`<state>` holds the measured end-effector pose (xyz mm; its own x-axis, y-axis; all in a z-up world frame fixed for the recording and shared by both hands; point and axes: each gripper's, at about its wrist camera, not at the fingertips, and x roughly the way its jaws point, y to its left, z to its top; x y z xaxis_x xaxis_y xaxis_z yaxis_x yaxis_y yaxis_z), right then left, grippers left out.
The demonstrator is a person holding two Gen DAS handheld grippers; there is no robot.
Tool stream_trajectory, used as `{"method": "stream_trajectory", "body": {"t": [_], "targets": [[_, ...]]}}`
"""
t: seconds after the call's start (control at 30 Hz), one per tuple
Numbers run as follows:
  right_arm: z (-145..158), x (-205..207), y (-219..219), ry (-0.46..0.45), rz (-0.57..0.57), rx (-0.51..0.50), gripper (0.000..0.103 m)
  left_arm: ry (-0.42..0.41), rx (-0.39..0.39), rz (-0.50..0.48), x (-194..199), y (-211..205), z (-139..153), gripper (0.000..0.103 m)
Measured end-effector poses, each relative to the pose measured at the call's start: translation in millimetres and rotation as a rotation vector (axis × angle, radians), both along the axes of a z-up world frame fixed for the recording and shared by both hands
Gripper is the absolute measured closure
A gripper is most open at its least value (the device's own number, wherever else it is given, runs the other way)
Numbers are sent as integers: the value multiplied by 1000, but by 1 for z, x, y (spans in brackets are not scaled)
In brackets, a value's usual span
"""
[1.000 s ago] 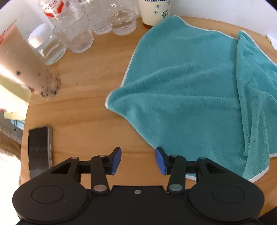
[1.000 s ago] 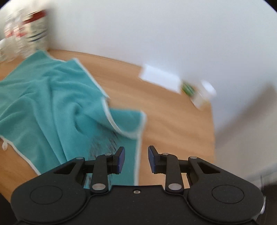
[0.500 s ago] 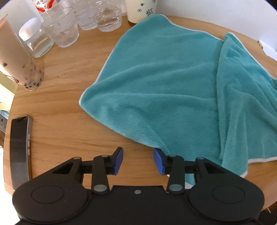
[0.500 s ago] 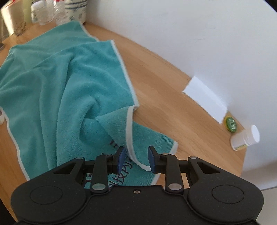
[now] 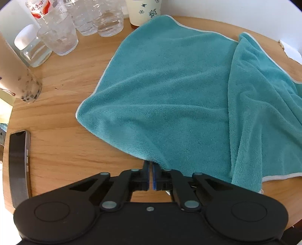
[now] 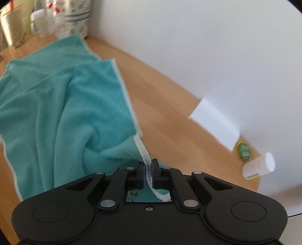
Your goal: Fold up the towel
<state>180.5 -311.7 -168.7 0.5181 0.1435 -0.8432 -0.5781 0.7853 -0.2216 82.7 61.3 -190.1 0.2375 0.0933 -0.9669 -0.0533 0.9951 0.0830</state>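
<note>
A teal towel (image 5: pixel 179 90) with a white hem lies rumpled across the round wooden table (image 5: pixel 62 150), with one side folded over itself on the right. My left gripper (image 5: pixel 150 165) is shut on the towel's near corner, and the cloth rises from the jaws. In the right wrist view the same towel (image 6: pixel 71 113) spreads to the left. My right gripper (image 6: pixel 149 165) is shut on its white hem at another corner; the hem strip runs between the blue pads. This view is motion-blurred.
Several clear glasses (image 5: pixel 60 37), a capped jar (image 5: pixel 32 49), a bubble tea cup (image 5: pixel 20 79) and a flowered cup (image 5: pixel 143 11) crowd the table's far left. A phone (image 5: pixel 18 165) lies at the left edge. White paper (image 6: pixel 215 124), a green lid (image 6: pixel 243 150) and a small bottle (image 6: pixel 258 167) sit by the wall.
Both grippers were open half a second ago and have now shut on towel corners. The left one moved forward onto the near corner; the right one closed on the white hem.
</note>
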Motion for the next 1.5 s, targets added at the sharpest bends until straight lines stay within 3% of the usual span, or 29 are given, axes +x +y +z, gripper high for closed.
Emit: {"method": "stream_trajectory", "body": {"t": [0.27, 0.6, 0.73, 0.87, 0.93, 1.03, 1.13, 1.3, 1.5], "targets": [[5, 49, -18, -50, -144, -63, 97, 1, 33, -5, -1, 2, 2, 103], [-46, 88, -33, -7, -252, -233, 96, 17, 52, 27, -4, 9, 1, 103], [-54, 89, -35, -16, -268, -239, 69, 20, 27, 71, -10, 21, 2, 102], [-40, 74, -40, -40, -274, -224, 58, -1, -49, 133, -15, 37, 8, 99], [-32, 62, -44, -51, -291, -211, 57, -12, -74, 159, -14, 44, 9, 96], [-18, 39, -51, -44, -322, -151, 57, -25, -126, 180, -8, 48, 11, 85], [-11, 14, -48, -28, -337, -102, 56, -46, -145, 169, -3, 44, 16, 66], [-17, -25, -32, 28, -319, -63, 56, -34, -183, 154, 8, 37, 10, 66], [-24, -51, -17, 81, -317, -24, 56, 11, -173, 147, 14, 30, -2, 78]]}}
